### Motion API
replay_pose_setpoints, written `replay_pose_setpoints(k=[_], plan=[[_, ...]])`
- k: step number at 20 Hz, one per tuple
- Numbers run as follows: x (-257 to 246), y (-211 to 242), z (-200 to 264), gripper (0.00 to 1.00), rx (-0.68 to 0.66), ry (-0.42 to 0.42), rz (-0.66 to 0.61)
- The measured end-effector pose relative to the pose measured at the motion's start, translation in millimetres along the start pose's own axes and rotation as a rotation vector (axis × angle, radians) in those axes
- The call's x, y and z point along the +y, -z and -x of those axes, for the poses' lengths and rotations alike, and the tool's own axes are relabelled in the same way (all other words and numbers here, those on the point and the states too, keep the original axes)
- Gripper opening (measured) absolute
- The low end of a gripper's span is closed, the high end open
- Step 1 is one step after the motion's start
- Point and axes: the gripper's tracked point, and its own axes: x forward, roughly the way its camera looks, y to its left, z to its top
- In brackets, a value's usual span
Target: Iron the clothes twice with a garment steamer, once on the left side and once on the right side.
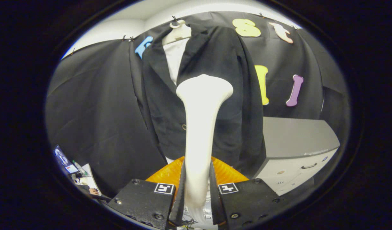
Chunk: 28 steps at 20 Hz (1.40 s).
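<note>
A black jacket over a white shirt hangs on a white hanger against the booth wall. My gripper is shut on the handle of a white garment steamer, both fingers pressing its sides. The steamer stands upright ahead of the fingers. Its wide head sits in front of the jacket's chest, just below the open collar near the middle. Whether the head touches the cloth cannot be told. An orange part lies behind the steamer's handle, just beyond the fingers.
A grey cabinet with a drawer handle stands to the right of the jacket's lower edge. Low on the left lie some papers and small items. Black cloth covers the wall on both sides of the jacket.
</note>
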Motion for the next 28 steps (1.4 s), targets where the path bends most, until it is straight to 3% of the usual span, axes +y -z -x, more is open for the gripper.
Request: replay_pose_setpoints(k=[7,18,22,28], plan=[[44,-64,6,0.37,-0.097,-0.057,0.032],[128,-119,-8,0.37,-0.159,-0.189,0.110],[153,-137,-23,0.37,-0.178,-0.203,0.138],[183,-154,-64,0.37,-0.199,-0.159,0.214]])
